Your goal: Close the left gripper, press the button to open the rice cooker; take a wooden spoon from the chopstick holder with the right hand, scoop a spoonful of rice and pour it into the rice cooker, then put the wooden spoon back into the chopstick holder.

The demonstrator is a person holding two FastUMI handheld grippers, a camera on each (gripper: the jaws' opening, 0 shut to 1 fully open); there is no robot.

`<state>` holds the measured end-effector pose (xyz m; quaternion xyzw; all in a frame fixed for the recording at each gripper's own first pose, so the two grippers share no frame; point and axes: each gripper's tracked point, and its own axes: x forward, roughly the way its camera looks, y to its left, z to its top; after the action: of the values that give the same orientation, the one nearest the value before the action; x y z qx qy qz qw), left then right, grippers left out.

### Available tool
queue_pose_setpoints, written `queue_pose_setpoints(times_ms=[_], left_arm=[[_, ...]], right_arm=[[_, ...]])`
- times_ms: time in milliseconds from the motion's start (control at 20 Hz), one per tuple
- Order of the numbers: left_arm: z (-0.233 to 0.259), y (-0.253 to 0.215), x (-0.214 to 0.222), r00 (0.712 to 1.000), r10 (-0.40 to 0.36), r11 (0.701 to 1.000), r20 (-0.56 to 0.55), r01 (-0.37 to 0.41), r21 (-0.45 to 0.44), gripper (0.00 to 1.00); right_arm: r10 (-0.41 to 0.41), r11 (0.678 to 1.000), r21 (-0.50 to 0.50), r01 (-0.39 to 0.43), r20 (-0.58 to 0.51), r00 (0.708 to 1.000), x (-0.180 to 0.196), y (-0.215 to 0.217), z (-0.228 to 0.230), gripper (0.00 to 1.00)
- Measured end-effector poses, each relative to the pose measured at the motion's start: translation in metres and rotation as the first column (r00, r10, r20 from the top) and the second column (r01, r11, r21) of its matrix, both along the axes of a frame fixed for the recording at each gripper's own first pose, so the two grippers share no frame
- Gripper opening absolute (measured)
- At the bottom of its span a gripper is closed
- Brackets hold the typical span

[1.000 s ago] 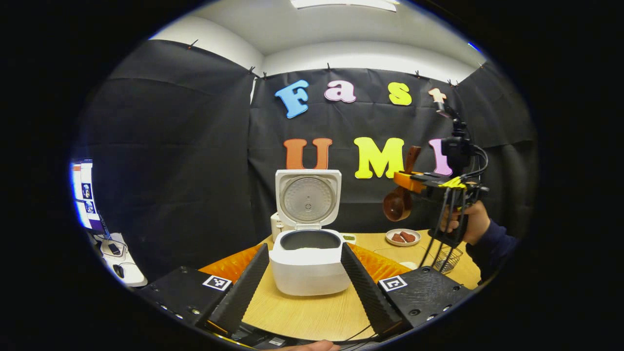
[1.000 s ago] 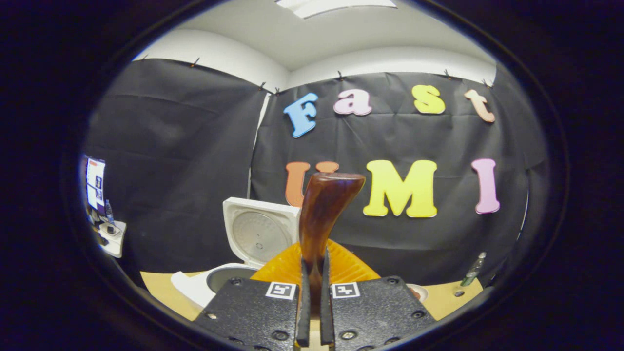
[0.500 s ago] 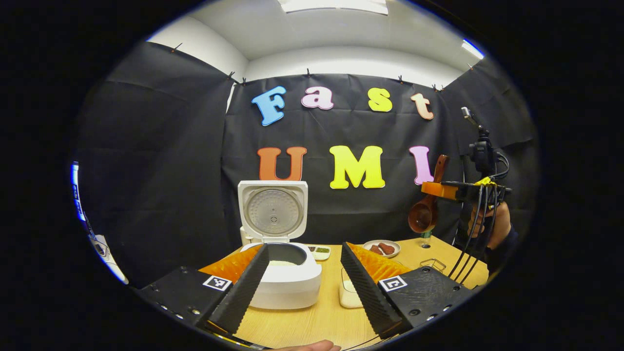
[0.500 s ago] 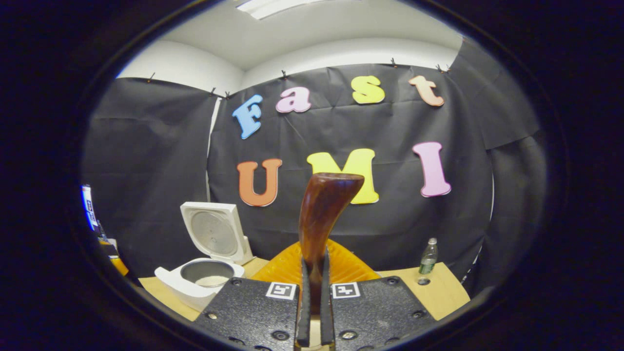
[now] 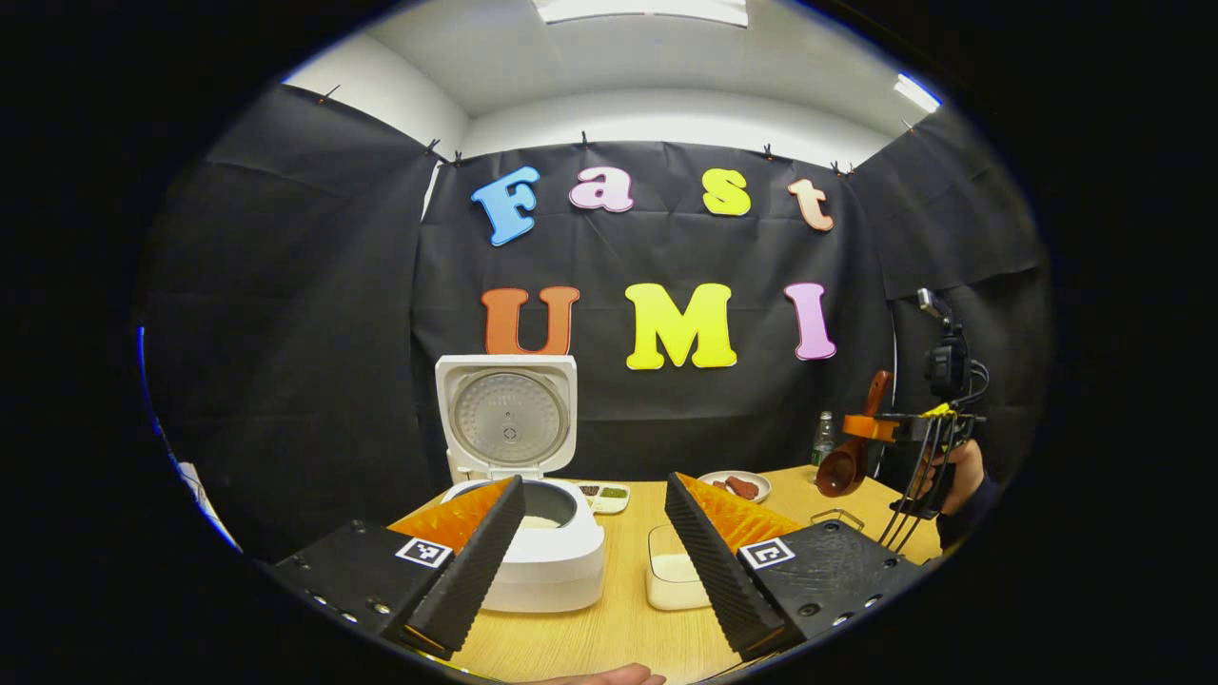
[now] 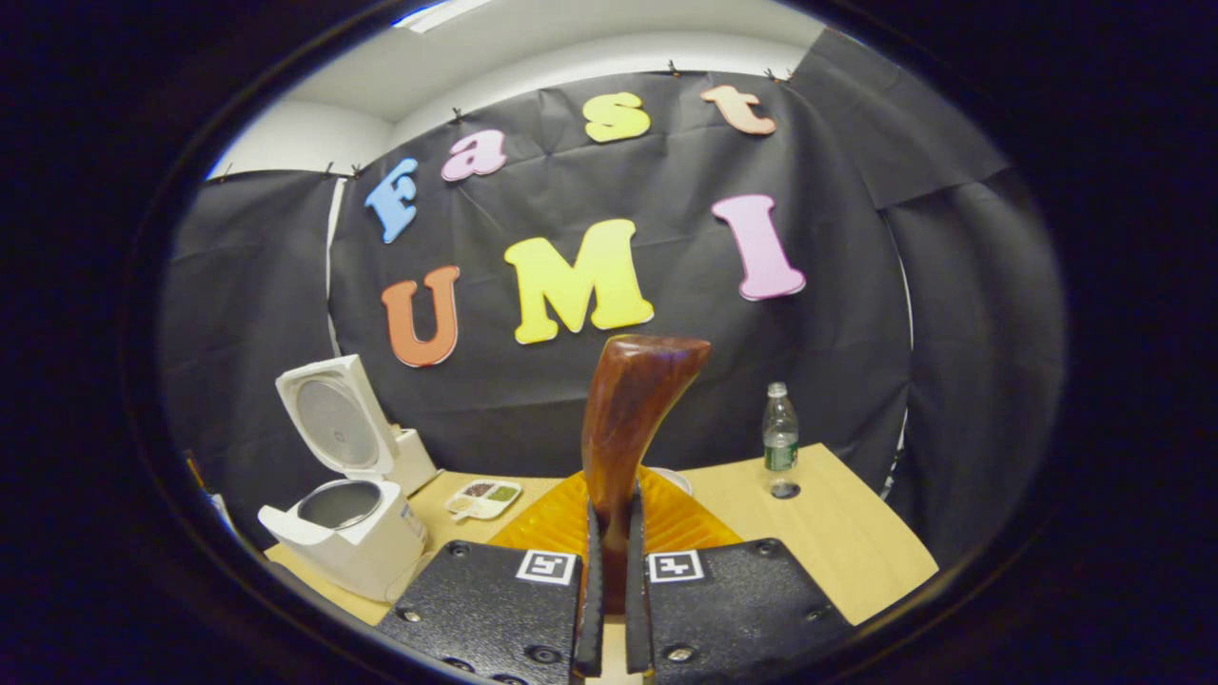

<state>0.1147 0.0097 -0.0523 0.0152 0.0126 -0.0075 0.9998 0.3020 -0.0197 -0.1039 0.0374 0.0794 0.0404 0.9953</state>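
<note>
The right tongs (image 6: 609,609) are pinching the dark brown wooden spoon (image 6: 628,419) by its handle, with both fingers pressing on it, one on each side. In the right gripper view the handle is sticking up between the fingers. In the left gripper view the spoon's round bowl (image 5: 841,471) is hanging down low at the far right, above the right end of the light wooden desk (image 5: 609,618), and a hand (image 5: 959,466) is holding the right tongs there. The left tongs (image 5: 595,542) are spread wide and holding nothing. The white rice cooker (image 5: 533,542) is sitting on the desk with its lid standing up, so it is already open. Some white rice is showing inside its pot. A clear square box of white rice (image 5: 672,578) is sitting just beside the cooker. The spoon looks hard and stiff, and light too. Its shiny wood may be slippery, so it could turn in the grip. Holding it at the middle of the handle seems best. I think the spoon is going back to its holder now, but I cannot see the holder clearly.
</note>
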Motion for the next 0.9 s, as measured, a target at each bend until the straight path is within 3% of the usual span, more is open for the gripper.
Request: queue_pose_setpoints(times_ms=[250,500,600,800,900], left_arm=[[0.014,0.017,0.016,0.999,0.031,1.000,0.016,-0.031,0.002,0.94],[0.028,0.030,0.040,0.998,0.048,0.999,0.027,-0.048,0.002,0.94],[0.034,0.034,0.052,0.998,0.048,0.999,0.029,-0.048,0.012,0.94],[0.044,0.041,0.074,0.999,0.046,0.998,0.029,-0.047,0.035,0.94],[0.051,0.049,0.087,0.998,0.049,0.998,0.033,-0.051,0.047,0.94]], right_arm=[[-0.043,0.998,0.040,0.046,-0.072,0.996,0.001,-0.027,-0.042,0.15],[0.010,0.998,0.069,-0.005,-0.075,0.997,-0.009,-0.030,-0.054,0.19],[-0.018,0.998,0.058,0.020,-0.036,0.999,-0.010,-0.043,-0.047,0.40],[-0.114,0.992,-0.053,0.116,0.039,0.993,-0.027,-0.064,-0.017,0.92],[-0.139,0.985,-0.092,0.146,0.077,0.987,-0.042,-0.068,-0.001,1.00]])
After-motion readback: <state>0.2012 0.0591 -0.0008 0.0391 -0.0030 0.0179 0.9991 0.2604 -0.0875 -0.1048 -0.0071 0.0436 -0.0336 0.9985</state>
